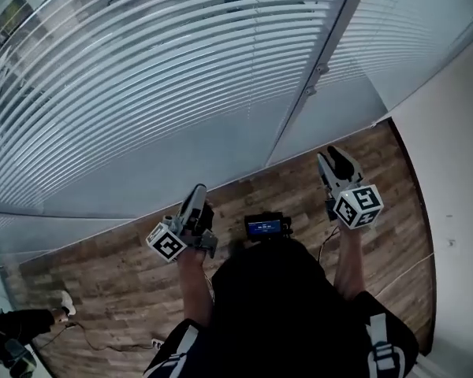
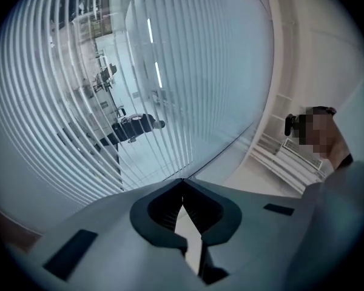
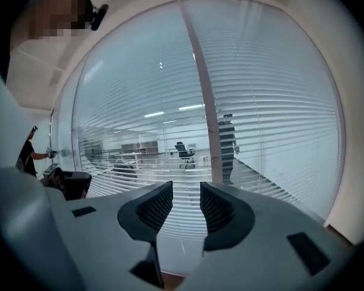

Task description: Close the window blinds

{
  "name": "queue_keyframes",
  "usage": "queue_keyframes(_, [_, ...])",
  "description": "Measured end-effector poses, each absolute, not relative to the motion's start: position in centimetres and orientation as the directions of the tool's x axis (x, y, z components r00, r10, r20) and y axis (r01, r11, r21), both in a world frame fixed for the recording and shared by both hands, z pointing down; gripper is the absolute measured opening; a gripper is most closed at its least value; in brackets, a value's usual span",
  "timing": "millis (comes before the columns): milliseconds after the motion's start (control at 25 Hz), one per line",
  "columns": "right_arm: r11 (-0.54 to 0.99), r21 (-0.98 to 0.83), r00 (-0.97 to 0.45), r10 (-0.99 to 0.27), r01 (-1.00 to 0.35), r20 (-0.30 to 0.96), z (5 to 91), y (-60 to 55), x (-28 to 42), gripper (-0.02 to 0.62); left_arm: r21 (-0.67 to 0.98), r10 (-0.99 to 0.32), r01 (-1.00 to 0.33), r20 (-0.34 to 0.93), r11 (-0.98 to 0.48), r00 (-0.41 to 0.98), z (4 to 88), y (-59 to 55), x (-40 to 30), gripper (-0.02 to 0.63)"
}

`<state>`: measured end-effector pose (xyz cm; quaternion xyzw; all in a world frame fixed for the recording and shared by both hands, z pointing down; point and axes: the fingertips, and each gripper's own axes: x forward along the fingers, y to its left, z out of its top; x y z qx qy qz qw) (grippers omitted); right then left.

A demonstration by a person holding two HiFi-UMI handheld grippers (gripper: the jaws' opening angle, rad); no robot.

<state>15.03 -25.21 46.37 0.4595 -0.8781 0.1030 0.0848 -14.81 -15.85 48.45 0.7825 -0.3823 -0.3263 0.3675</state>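
The window blinds (image 1: pixel 142 77) cover the glass wall ahead, slats tilted enough to show the office beyond. Neither gripper touches them. The right gripper (image 3: pixel 182 208) has its fingers apart and empty; the left gripper (image 2: pixel 182 190) has its fingers closed on nothing. No cord or wand shows clearly: best to look for one beside the mullion (image 1: pixel 315 69) before reaching

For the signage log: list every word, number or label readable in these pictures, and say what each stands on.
No text can be read in any view.
The small lit screen at the person's chest: characters too small to read.
The left marker cube and right marker cube: black-and-white square patterns only, no letters or numbers.
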Motion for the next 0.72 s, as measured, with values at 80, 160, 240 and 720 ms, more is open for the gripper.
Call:
queue_keyframes(80, [0.569, -0.031, -0.56, -0.796, -0.822, 0.229, 45.2, -27.6, 15.0, 0.124, 0.804, -0.846, -0.404, -0.213, -0.436, 0.488, 47.0, -17.0, -14.3, 0.002])
queue_keyframes(160, [0.571, 0.055, -0.546, -0.806, -0.819, 0.227, 43.8, -30.0, 15.5, 0.124, 0.795, -0.854, -0.423, -0.214, -0.435, 0.475, 45.7, -18.2, -13.4, 0.002])
queue_keyframes(240, [0.564, 0.136, -0.53, -0.819, -0.815, 0.22, 43.1, -32.2, 15.6, 0.124, 0.791, -0.858, -0.44, -0.199, -0.425, 0.473, 45.8, -19.2, -12.5, 0.002])
queue_keyframes(720, [0.463, 0.446, -0.456, -0.881, -0.766, 0.131, 39.5, -39.7, 12.0, 0.124, 0.801, -0.913, -0.514, -0.098, -0.308, 0.395, 49.5, -19.2, -12.7, 0.002])
